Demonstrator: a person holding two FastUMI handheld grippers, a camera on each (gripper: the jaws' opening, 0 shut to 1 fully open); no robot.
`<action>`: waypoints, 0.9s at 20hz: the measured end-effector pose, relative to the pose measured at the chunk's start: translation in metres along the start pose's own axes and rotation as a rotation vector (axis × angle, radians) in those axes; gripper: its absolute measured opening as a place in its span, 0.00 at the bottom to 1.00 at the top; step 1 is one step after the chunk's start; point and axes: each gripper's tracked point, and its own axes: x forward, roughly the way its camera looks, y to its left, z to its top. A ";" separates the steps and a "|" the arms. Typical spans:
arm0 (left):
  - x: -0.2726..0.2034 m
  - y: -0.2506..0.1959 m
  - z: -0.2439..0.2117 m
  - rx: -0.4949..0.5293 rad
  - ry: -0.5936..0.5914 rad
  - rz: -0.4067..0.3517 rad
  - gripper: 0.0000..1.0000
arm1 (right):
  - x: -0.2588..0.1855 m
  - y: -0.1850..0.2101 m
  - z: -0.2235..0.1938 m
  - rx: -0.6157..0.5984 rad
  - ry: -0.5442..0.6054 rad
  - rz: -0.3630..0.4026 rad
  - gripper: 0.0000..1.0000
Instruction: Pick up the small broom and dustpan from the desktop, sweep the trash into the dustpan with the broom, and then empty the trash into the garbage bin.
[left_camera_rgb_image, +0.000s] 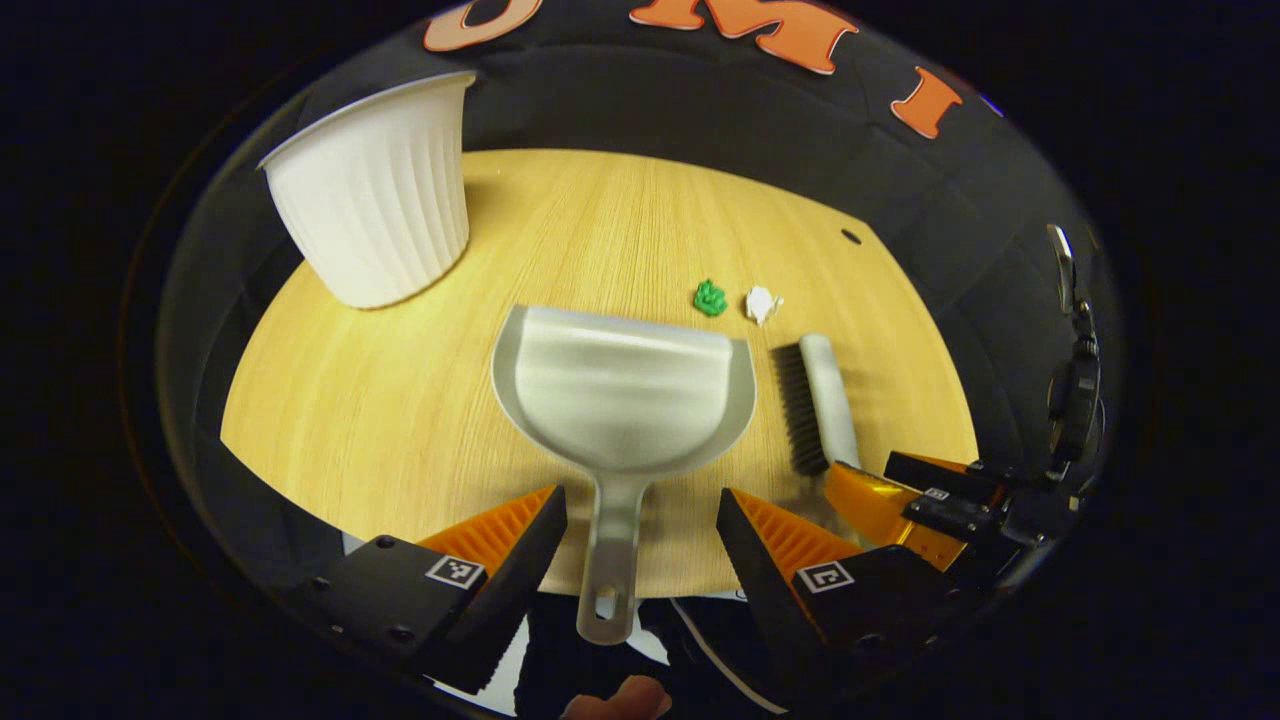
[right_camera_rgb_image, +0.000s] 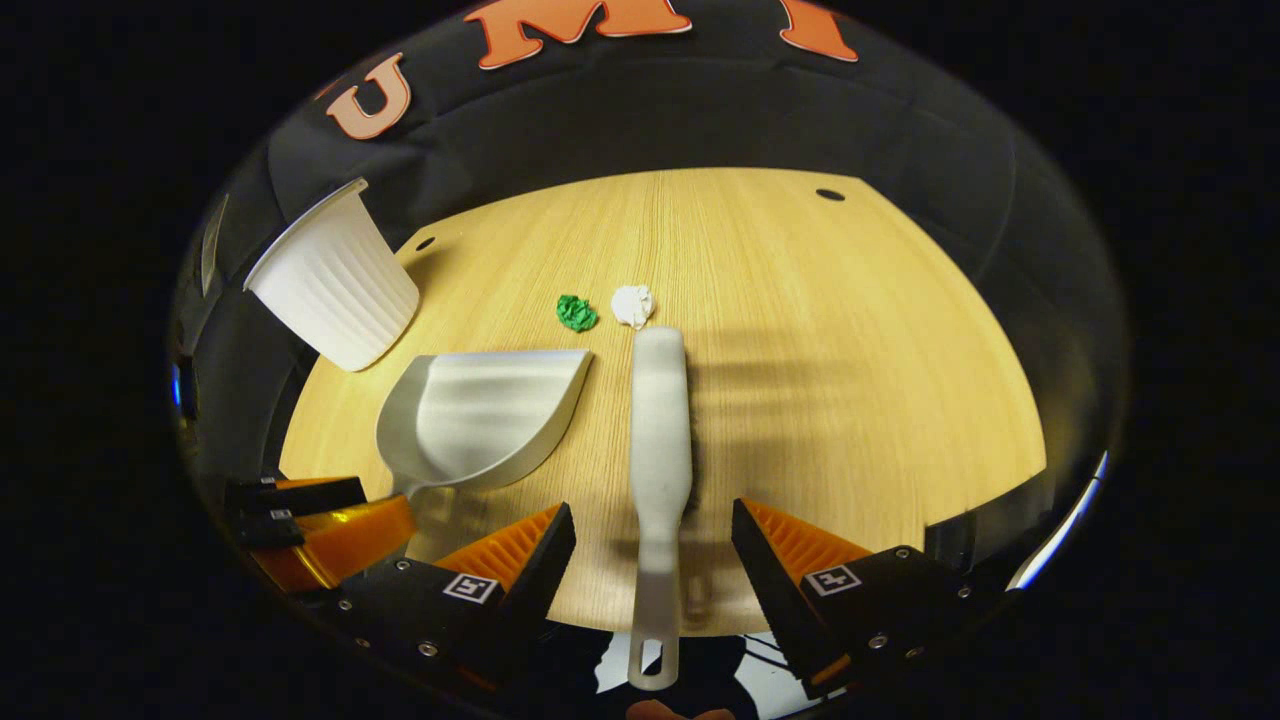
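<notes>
Lying flat on the wooden desktop (left_camera_rgb_image: 400, 400), the dustpan (left_camera_rgb_image: 625, 390) and the small broom (right_camera_rgb_image: 660, 430) are both ungrasped, so the task looks to be at its very start. In the left gripper view, the left gripper (left_camera_rgb_image: 640, 530) sits at the bottom centre of the frame with its jaws spread wide on either side of the dustpan's handle, touching neither side. In the right gripper view, the right gripper (right_camera_rgb_image: 655, 545) is likewise released at the bottom centre, its fingers straddling the broom's handle with a gap on both sides.

Nothing has been swept: the green scrap (right_camera_rgb_image: 577, 313) and the white paper scrap (right_camera_rgb_image: 632, 305) lie side by side on bare wood in the middle of that frame, just beyond the broom's far end and near the dustpan's open lip. The dustpan holds nothing.

The white ribbed garbage bin (left_camera_rgb_image: 375, 195) stands at the upper left of the left gripper view, well apart from the trash; its inside cannot be seen.

Both pickups, the sweeping and the emptying all seem left to do.
</notes>
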 end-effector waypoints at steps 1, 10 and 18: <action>0.000 0.002 -0.001 -0.002 0.028 0.014 0.97 | 0.005 -0.002 0.000 -0.023 0.011 -0.001 0.95; 0.027 0.014 0.011 0.073 0.250 -0.013 0.96 | 0.038 0.003 0.009 -0.052 0.117 -0.082 0.95; 0.072 0.015 0.011 0.141 0.381 0.019 0.45 | 0.056 -0.004 0.009 -0.063 0.184 -0.149 0.93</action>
